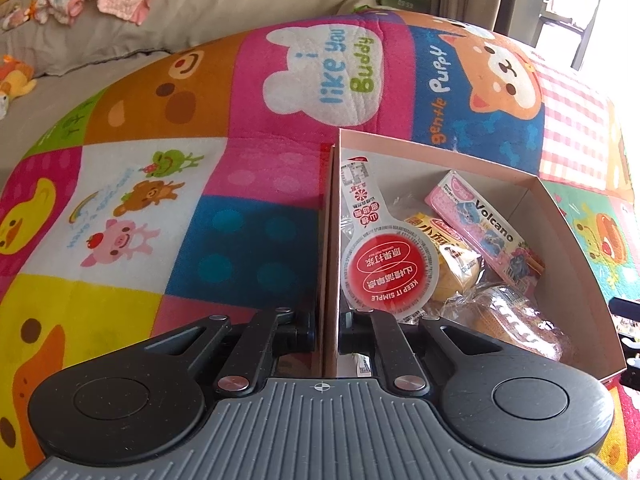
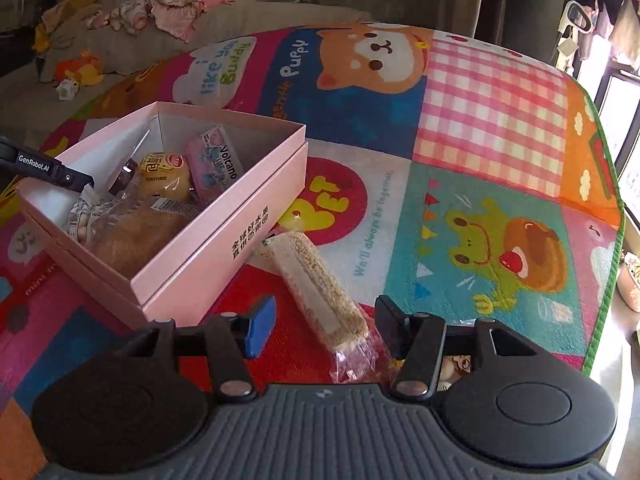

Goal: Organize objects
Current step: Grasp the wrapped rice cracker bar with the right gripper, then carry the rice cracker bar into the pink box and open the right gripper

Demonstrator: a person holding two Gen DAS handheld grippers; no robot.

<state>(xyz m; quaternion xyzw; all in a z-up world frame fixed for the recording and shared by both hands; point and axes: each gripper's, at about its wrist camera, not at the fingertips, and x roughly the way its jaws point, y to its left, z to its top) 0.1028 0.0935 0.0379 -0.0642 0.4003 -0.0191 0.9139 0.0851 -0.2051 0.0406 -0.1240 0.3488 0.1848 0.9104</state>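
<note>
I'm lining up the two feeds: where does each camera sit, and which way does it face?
Left wrist: on the left gripper, looking down its fingers, shut on the pink box wall.
Right wrist: on the right gripper, looking down at a wrapped snack bar between its open fingers; the left gripper shows at the left edge.
Shared: box, play mat.

Mat, pink bear patch (image 1: 322, 76): "i like you Buddy"
Mat, blue dog patch (image 1: 440, 92): "gentle Puppy"
Mat, teal frog patch (image 2: 374, 224): "We'll always be together."
Mat, red circle (image 2: 326, 200): big yellow "PET"
Pink packet in the box (image 1: 486, 226): "Volcano"
Red round pouch label (image 1: 390, 270): "KEEP IT SIMPLE", with Chinese characters above
Pink box side (image 2: 250, 240): Chinese characters, black print
Left gripper arm (image 2: 34, 159): "GenRobot.AI"
Green clock by the wall (image 1: 405, 3): digits too blurred to call
</note>
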